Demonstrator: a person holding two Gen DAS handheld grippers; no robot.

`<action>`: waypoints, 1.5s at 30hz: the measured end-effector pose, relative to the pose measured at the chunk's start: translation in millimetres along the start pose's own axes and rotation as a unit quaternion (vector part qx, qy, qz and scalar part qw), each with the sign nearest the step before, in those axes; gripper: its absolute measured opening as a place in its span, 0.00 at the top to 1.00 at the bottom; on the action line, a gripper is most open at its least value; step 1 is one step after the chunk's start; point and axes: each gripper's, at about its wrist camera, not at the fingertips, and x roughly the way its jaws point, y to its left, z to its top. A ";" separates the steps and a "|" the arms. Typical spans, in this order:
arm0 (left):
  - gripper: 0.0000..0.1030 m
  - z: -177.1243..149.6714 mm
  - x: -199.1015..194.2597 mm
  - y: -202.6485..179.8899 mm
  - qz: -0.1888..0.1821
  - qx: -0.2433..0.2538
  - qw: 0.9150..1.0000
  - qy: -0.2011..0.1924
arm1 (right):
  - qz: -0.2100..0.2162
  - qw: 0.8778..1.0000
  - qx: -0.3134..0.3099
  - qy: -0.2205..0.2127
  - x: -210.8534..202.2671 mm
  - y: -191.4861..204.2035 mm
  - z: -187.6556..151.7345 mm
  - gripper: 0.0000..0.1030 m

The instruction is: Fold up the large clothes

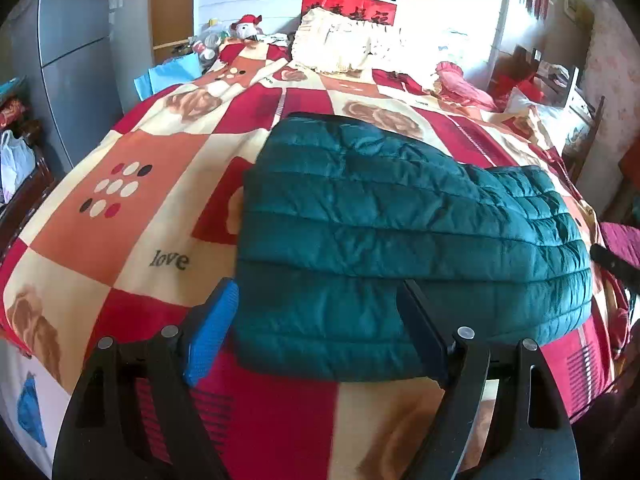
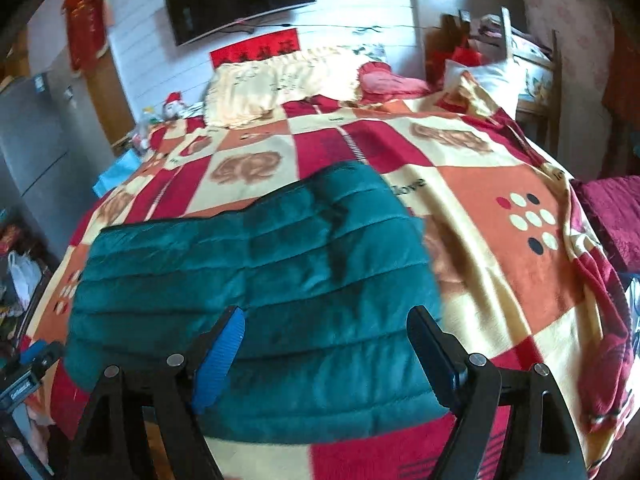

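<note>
Teal jacket (image 1: 400,248) folded on blanket (image 1: 120,220), ahead of both wide-open, empty grippers (image 1: 320,332) (image 2: 324,352)

Left wrist view: looking down and forward over the bed (image 1: 120,208) from its foot, sitting near the jacket's (image 1: 400,232) left end. Right wrist view: looking likewise, sitting near the jacket's (image 2: 248,272) right end. Both are sharing jacket, bed (image 2: 500,184), pillow (image 1: 344,40) and far wall.

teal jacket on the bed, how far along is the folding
Done: the teal quilted jacket lies folded into a compact block on the patterned blanket. In hand: nothing; the left gripper and right gripper are both open and empty. Left: perhaps one more fold, if wanted.
</note>
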 end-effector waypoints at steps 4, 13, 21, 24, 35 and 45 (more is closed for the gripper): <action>0.21 -2.5 -4.1 -17.1 0.016 0.015 1.000 -0.005 | 0.002 1.000 -0.028 -0.004 -4.0 27.3 -14.7 0.21; 0.21 -10.1 -19.7 -35.4 0.027 0.032 0.999 -0.028 | 0.021 0.999 -0.049 -0.012 -9.5 63.5 -33.4 0.21; 0.21 -12.7 -19.7 -40.2 0.025 0.028 0.999 -0.027 | 0.024 0.998 -0.049 -0.009 -11.7 74.1 -41.5 0.20; 0.21 -12.5 -20.5 -42.0 0.019 0.027 0.999 -0.027 | 0.020 0.998 -0.050 -0.012 -13.6 74.8 -41.9 0.20; 0.21 -12.1 -21.5 -46.8 0.003 0.021 0.999 -0.027 | 0.019 0.998 -0.057 -0.010 -13.4 79.2 -41.3 0.20; 0.21 -14.4 -21.3 -47.6 0.001 0.022 0.999 -0.024 | 0.038 0.999 -0.038 -0.006 -11.9 75.9 -43.3 0.12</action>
